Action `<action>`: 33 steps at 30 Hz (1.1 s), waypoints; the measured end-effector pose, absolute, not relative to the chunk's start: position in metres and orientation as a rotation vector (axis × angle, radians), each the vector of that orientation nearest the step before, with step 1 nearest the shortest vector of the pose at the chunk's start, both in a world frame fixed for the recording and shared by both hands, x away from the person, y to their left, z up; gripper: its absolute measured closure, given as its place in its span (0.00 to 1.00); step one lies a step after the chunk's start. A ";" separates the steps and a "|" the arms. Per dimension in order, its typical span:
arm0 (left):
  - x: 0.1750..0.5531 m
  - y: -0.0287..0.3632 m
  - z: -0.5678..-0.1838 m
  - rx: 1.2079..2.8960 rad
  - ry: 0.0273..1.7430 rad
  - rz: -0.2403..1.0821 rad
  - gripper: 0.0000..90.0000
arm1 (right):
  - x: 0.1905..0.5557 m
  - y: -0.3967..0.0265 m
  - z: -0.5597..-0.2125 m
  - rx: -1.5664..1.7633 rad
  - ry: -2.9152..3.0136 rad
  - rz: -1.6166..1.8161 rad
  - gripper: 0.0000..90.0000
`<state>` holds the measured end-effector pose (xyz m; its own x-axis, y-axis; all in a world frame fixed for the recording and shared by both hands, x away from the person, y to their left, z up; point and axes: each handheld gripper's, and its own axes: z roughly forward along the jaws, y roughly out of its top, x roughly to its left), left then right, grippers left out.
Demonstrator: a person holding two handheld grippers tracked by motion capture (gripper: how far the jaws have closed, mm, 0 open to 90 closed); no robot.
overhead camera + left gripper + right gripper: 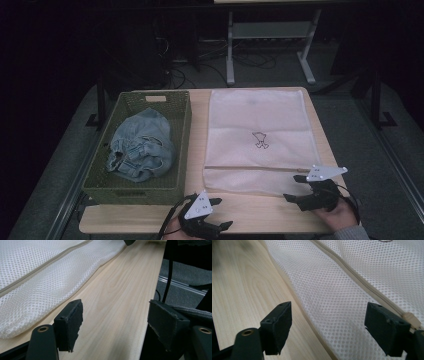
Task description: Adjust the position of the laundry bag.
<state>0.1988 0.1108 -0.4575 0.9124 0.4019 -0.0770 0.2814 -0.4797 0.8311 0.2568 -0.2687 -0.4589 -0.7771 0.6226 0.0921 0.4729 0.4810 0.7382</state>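
Right now your left hand-held gripper [220, 214] hovers low over the near edge of the wooden surface [260, 212], jaws spread wide with only bare wood between them, and the white mesh bag [257, 137] lies just beside it. Your right hand-held gripper [295, 189] sits at the bag's near right corner, jaws also wide apart and gripping nothing; in the right gripper view the mesh and its zipper seam [352, 272] run between the pads. The bag lies flat on the surface, next to a green woven basket [127, 187] that holds a crumpled denim garment [140, 147].
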 end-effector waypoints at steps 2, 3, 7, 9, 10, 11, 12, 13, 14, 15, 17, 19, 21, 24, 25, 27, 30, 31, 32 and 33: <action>0.201 0.111 -0.458 2.097 0.496 0.158 0.31 | 0.258 -0.268 -0.459 0.952 2.540 1.177 0.24; 0.202 0.111 -0.458 2.093 0.500 0.155 0.31 | 0.260 -0.267 -0.459 0.950 2.539 1.176 0.24; 0.204 0.112 -0.459 2.091 0.516 0.156 0.31 | 0.264 -0.260 -0.458 0.951 2.546 1.198 0.23; 0.203 0.112 -0.459 2.086 0.519 0.158 0.31 | 0.266 -0.255 -0.458 0.932 2.553 1.191 0.23; 0.203 0.112 -0.459 2.085 0.518 0.161 0.31 | 0.267 -0.253 -0.457 0.928 2.551 1.189 0.23; 0.202 0.112 -0.459 2.085 0.517 0.162 0.31 | 0.269 -0.250 -0.455 0.920 2.549 1.192 0.23; 0.202 0.111 -0.459 2.085 0.516 0.163 0.31 | 0.273 -0.244 -0.454 0.913 2.542 1.198 0.24; 0.202 0.111 -0.459 2.087 0.514 0.165 0.31 | 0.273 -0.244 -0.454 0.913 2.542 1.198 0.24; 0.202 0.111 -0.459 2.088 0.514 0.164 0.31 | 0.281 -0.237 -0.452 0.922 2.556 1.169 0.25; 0.202 0.111 -0.460 2.089 0.515 0.164 0.31 | 0.281 -0.237 -0.452 0.922 2.556 1.169 0.25; 0.202 0.110 -0.461 2.089 0.518 0.163 0.31 | 0.291 -0.230 -0.450 0.942 2.570 1.161 0.30; 0.203 0.109 -0.461 2.092 0.518 0.162 0.31 | 0.295 -0.228 -0.449 0.945 2.570 1.168 0.33; 0.203 0.109 -0.462 2.096 0.520 0.163 0.31 | 0.302 -0.223 -0.448 0.948 2.588 1.186 0.36; 0.203 0.108 -0.463 2.093 0.526 0.157 0.31 | 0.311 -0.211 -0.449 0.930 2.612 1.128 0.38; 0.203 0.108 -0.463 2.094 0.523 0.158 0.31 | 0.314 -0.208 -0.449 0.926 2.617 1.126 0.40; 0.202 0.108 -0.462 2.091 0.520 0.158 0.31 | 0.319 -0.201 -0.452 0.909 2.625 1.086 0.42; 0.201 0.108 -0.462 2.091 0.517 0.155 0.31 | 0.323 -0.194 -0.460 0.899 2.667 1.024 0.46; 0.201 0.107 -0.463 2.093 0.515 0.153 0.31 | 0.323 -0.192 -0.463 0.899 2.678 1.007 0.47; 0.201 0.107 -0.463 2.095 0.512 0.152 0.31 | 0.323 -0.191 -0.464 0.879 2.667 0.997 0.52; 0.201 0.107 -0.463 2.097 0.509 0.151 0.31 | 0.322 -0.190 -0.464 0.858 2.657 0.974 0.56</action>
<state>0.2006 0.1069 -0.4628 0.9061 0.4135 -0.0897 0.2976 -0.4720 0.8298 0.3215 -0.1899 -0.4640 -0.8160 0.5776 0.0245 0.4566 0.6178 0.6402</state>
